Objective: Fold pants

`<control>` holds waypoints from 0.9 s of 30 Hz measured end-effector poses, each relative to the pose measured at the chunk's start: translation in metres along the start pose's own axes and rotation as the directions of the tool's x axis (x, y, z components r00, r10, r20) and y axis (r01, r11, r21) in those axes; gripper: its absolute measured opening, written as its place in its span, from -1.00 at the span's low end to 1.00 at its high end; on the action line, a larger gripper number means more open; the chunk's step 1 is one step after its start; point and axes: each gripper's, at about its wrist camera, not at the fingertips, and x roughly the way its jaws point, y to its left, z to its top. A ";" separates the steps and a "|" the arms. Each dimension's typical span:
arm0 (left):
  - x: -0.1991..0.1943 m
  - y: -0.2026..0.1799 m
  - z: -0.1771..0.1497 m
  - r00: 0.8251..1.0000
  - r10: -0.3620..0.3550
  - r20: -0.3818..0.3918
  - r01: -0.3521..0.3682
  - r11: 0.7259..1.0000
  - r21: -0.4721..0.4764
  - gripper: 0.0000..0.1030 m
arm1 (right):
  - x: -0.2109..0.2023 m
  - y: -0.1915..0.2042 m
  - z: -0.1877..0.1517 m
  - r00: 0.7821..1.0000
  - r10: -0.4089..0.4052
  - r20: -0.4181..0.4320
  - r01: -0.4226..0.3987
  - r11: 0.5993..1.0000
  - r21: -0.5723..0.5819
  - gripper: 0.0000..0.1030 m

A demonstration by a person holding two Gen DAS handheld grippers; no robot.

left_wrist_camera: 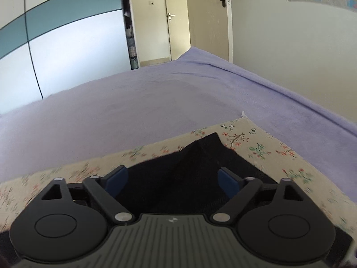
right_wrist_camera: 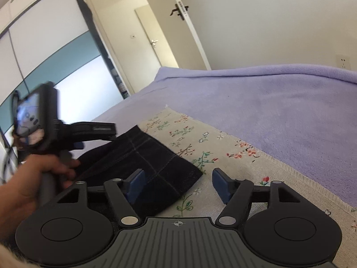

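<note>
Fold released: both the left claw (left_wrist_camera: 171,179) and right claw (right_wrist_camera: 177,183) gape empty over the pants (right_wrist_camera: 142,163). Next: regrip the 12 o'clock edge.

The pants (right_wrist_camera: 142,167) are dark navy denim with lighter stitching along the seams, folded into a compact, flat, roughly rectangular bundle. They lie on a cream floral cloth (right_wrist_camera: 223,156) spread over a lavender blanket (right_wrist_camera: 279,111), set near the cloth's far corner. In the left wrist view the same bundle (left_wrist_camera: 189,169) shows a pointed far corner and a soft crease running along its top.
</note>
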 end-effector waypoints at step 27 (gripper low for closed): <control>-0.267 0.287 -0.155 0.957 0.217 -0.190 -0.255 0.946 -0.201 1.00 | -0.071 0.188 -0.031 0.939 0.121 -0.321 -0.236 0.908 -0.347 0.79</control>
